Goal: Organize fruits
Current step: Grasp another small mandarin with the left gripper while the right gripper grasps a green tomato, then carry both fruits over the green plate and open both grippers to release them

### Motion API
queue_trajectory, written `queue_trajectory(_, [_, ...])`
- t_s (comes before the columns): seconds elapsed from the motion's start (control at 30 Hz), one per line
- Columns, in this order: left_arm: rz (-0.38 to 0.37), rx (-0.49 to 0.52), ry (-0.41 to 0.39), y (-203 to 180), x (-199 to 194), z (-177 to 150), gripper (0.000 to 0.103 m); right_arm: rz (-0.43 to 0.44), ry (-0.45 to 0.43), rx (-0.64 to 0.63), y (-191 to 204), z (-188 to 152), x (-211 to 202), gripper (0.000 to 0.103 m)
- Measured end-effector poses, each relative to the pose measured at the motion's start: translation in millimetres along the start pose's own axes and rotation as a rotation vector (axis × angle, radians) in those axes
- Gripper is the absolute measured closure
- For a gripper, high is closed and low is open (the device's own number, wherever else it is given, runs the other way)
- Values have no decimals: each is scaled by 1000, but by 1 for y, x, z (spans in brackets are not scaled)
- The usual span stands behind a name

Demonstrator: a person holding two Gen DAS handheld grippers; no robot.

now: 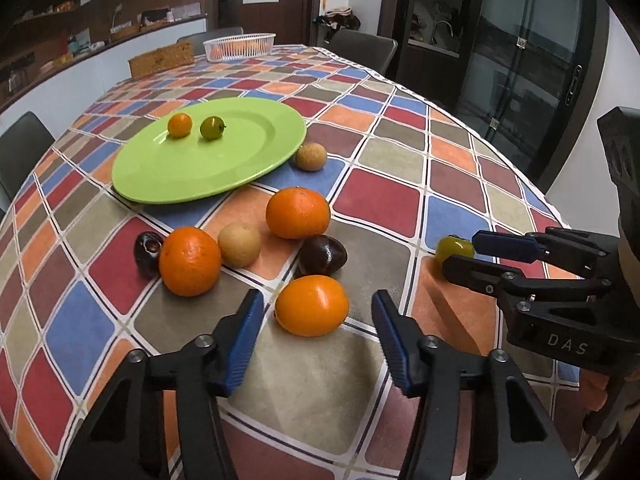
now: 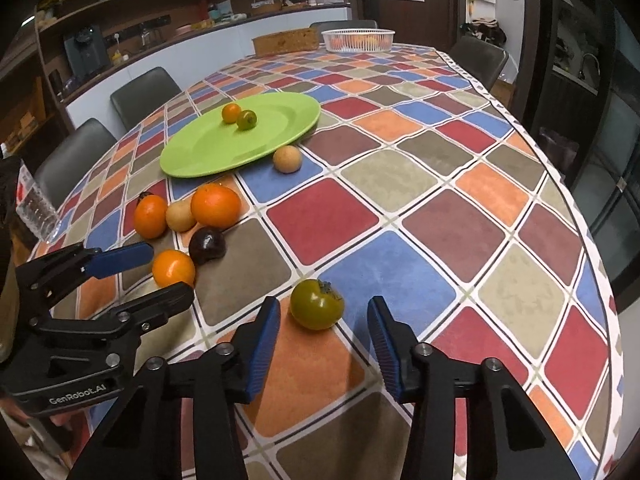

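Note:
A green plate (image 1: 240,160) (image 2: 200,156) holds a small orange fruit (image 1: 179,125) and a small green fruit (image 1: 212,127). Oranges (image 1: 312,305) (image 1: 298,213) (image 1: 189,261), tan fruits (image 1: 239,245) (image 1: 310,156) and dark fruits (image 1: 322,255) (image 1: 148,248) lie on the tablecloth. My left gripper (image 1: 318,316) (image 2: 168,270) is open, its fingers either side of the nearest orange (image 2: 173,268). My right gripper (image 2: 323,320) (image 1: 460,250) is open around a green persimmon (image 2: 316,304) (image 1: 452,249) on the table.
A white basket (image 1: 239,46) (image 2: 357,39) and a woven box (image 1: 162,60) stand at the table's far end. Chairs surround the table. A plastic water bottle (image 2: 34,204) stands at the left edge. The table edge (image 2: 592,240) curves along the right.

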State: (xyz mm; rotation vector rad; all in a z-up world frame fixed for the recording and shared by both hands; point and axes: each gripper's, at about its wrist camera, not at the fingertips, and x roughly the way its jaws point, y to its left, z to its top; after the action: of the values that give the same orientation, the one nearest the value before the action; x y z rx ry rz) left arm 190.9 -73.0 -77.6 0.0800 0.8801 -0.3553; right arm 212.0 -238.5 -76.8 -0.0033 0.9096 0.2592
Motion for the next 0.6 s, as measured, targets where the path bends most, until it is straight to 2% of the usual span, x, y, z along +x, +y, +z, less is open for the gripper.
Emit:
queue_trajectory(0.2, [5, -16, 9, 2, 4, 3, 63, 11, 6, 1, 0, 0, 4, 66])
queue_trajectory(0.27, [-1, -23, 12, 3, 4, 3, 64, 15, 8, -1, 1, 1, 5, 71])
queue_trajectory(0.6, [-13, -29, -4, 2, -4, 4, 64, 24, 6, -13, 5, 2, 3, 73])
